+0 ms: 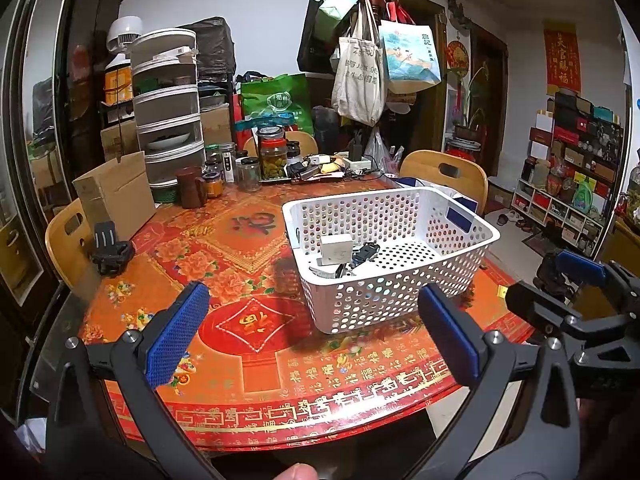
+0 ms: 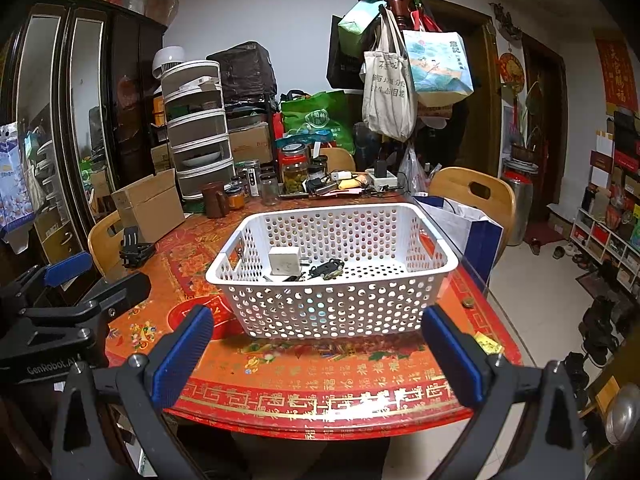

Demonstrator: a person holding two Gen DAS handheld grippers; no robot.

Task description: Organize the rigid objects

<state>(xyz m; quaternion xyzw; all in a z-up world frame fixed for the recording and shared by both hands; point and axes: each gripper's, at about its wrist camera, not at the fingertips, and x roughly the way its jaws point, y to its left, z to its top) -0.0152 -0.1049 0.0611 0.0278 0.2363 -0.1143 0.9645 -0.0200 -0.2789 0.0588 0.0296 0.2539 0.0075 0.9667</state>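
A white perforated basket stands on the red patterned table. Inside lie a white cube-shaped plug, a small black toy car and other small dark items. A black stand sits at the table's left edge. My left gripper is open and empty, near the table's front edge, left of the basket. My right gripper is open and empty, in front of the basket. The right gripper also shows at the right of the left wrist view.
A cardboard box, a brown mug, jars and a stacked drawer unit crowd the table's far side. Wooden chairs surround it. A coin and yellow slip lie at right.
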